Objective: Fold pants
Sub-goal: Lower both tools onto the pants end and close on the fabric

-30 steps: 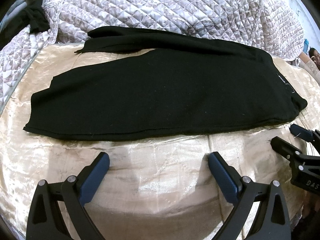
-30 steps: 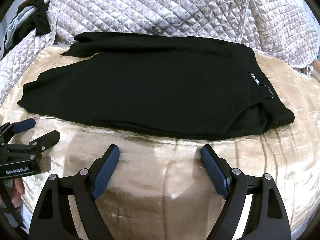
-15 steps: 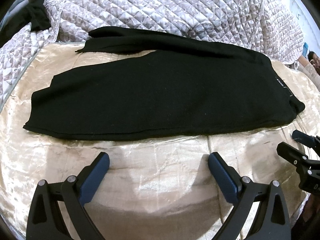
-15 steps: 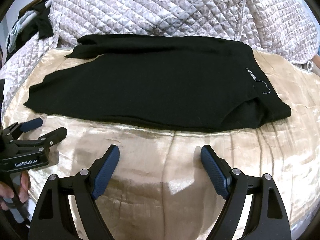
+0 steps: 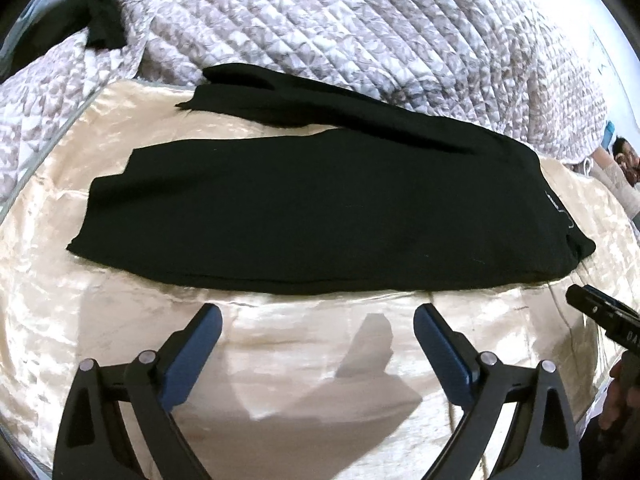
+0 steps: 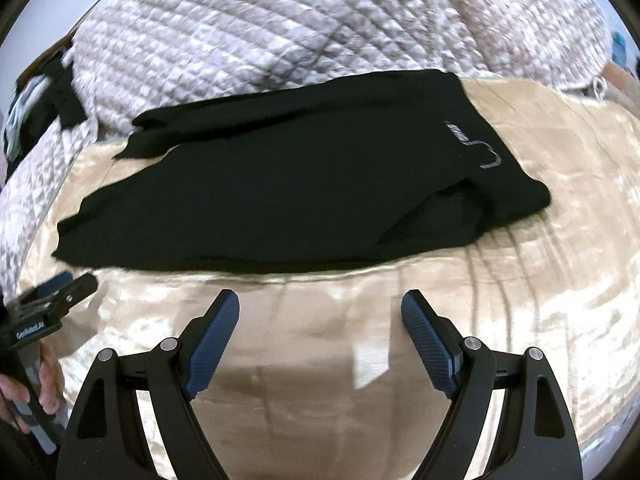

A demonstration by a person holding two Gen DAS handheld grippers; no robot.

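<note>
- A pair of black pants (image 5: 320, 216) lies flat across the middle of both frames, on a shiny cream satin sheet (image 5: 304, 364) spread over a bed.
- A grey-and-white quilted blanket (image 5: 340, 28) is bunched up along the top of both frames, behind the pants.
- The waistband end, marked by a small pale logo (image 6: 476, 152), sits at the right of the frame. The leg ends reach toward the left.
- One leg lies mostly over the other. The far leg's end pokes out at the upper left of the frame, touching the foot of the quilt.
- The left tongs (image 5: 318, 326) fill the bottom of the left wrist view, spread wide and holding nothing, just short of the near edge of the pants.
- The right tongs (image 6: 320, 314) fill the bottom of the right wrist view, likewise wide apart and empty, near the waistband half.
- The right wrist view is blurred, so fine creases are hard to make out.
- The cloth looks soft, light and limp, like a thin knit. It should drape and sag wherever it is not held.
- The satin beneath looks slippery, so the pants may slide when tugged, and the sheet itself could get pinched.
- Likely good holds: the near corner of the waistband at the right for the right tongs, and the near leg hem at the left for the left tongs.
- Pinching both layers at an edge should keep the legs stacked while they are carried over.
</note>
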